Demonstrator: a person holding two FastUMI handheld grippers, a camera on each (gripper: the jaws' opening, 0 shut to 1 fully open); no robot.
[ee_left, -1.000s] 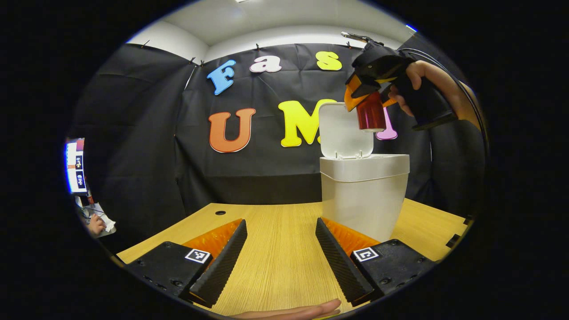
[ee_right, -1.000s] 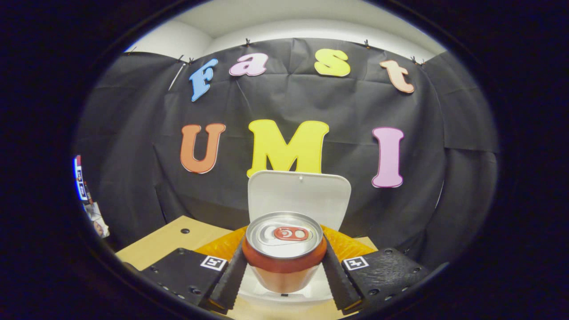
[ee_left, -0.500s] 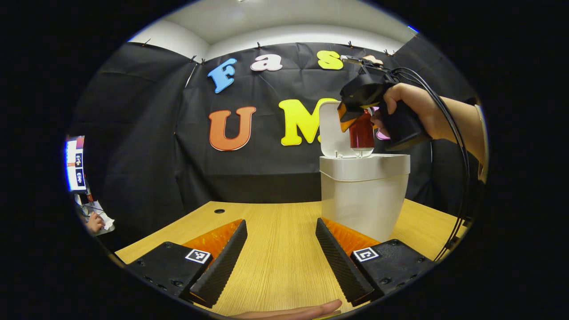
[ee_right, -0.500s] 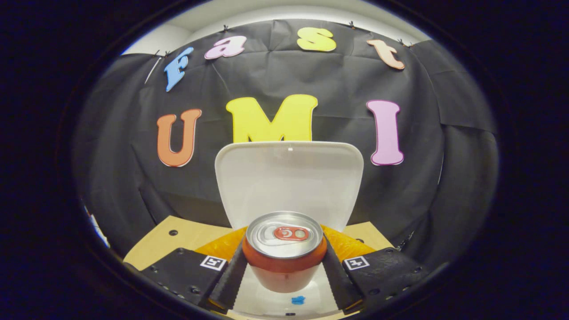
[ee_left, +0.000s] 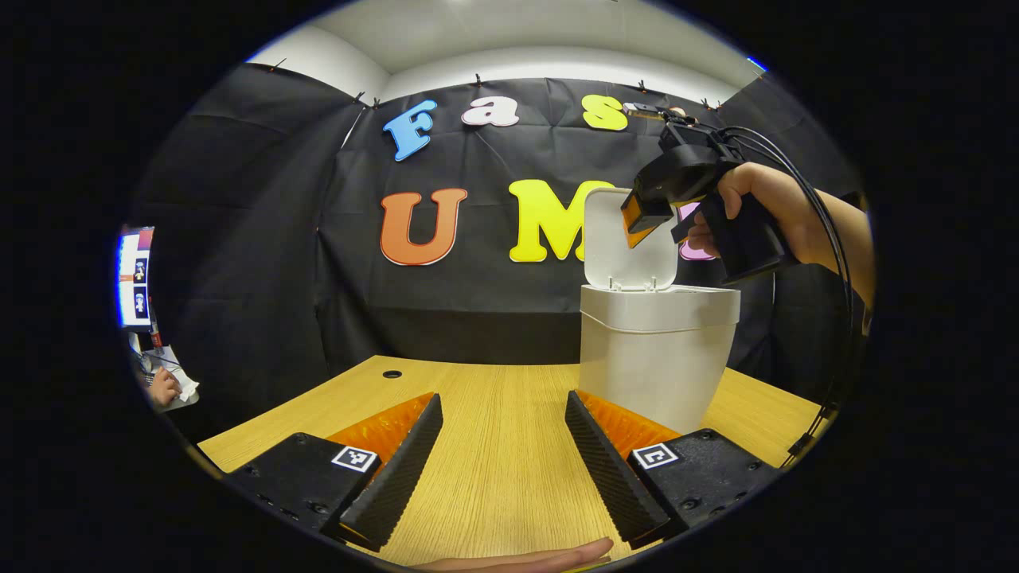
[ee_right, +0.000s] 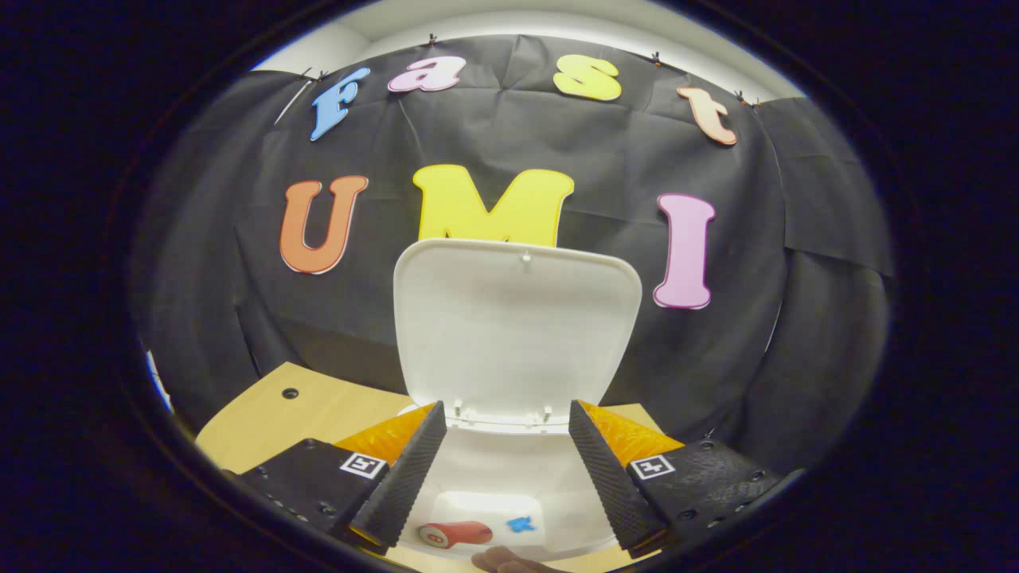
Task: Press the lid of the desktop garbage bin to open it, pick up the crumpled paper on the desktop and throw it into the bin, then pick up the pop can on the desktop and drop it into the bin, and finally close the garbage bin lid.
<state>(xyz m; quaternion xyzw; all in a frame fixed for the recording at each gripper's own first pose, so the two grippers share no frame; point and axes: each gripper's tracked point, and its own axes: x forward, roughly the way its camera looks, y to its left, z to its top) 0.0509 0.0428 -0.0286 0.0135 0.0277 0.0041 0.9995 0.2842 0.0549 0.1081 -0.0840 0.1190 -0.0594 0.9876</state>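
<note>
Desk (ee_left: pixel 493 446) fills the lower middle of my left gripper view, pale wood with a small hole near its far left edge. Right of centre stands the white bin (ee_left: pixel 657 358), touching the desk, its lid (ee_left: pixel 629 239) hinged upright against the black wall. In my right gripper view the same lid (ee_right: pixel 517 326) rises at centre frame and I look down into the open bin (ee_right: pixel 486 485). The can (ee_right: pixel 454 533) lies on its side inside, at the bottom centre of that view, beside a small blue scrap I cannot identify. My left gripper (ee_left: pixel 501 454) hovers low over the desk, fingers spread wide with nothing between them. My right gripper (ee_right: pixel 501 469) sits above the bin mouth, fingers parted and empty; the left gripper view shows it at upper right (ee_left: pixel 649 215), gripped by my hand (ee_left: pixel 764 207).
</note>
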